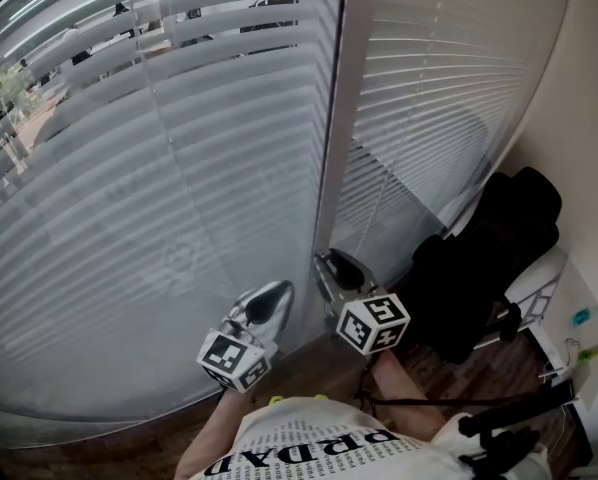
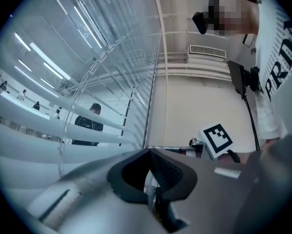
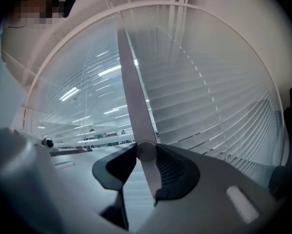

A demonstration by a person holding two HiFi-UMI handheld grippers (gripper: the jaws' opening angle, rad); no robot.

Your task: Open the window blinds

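Fingers [image 3: 175,167] of right gripper [image 3: 146,153]: clamped on wand [image 3: 130,77], which hung beside blinds [image 1: 149,188] ahead of me. Left gripper [image 2: 149,151]: closed, empty. Risk: wand could slip if I rolled too fast, leaving blinds shut.

Shirt [image 2: 281,69]: large black letters "PRD", remainder cut off; smaller print illegible.

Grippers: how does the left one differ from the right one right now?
The right gripper is clamped on the wand of the blinds; the left gripper holds nothing. The right gripper's jaws stand apart round the wand; the left gripper's jaw tips meet. Both point toward the blinds, side by side.
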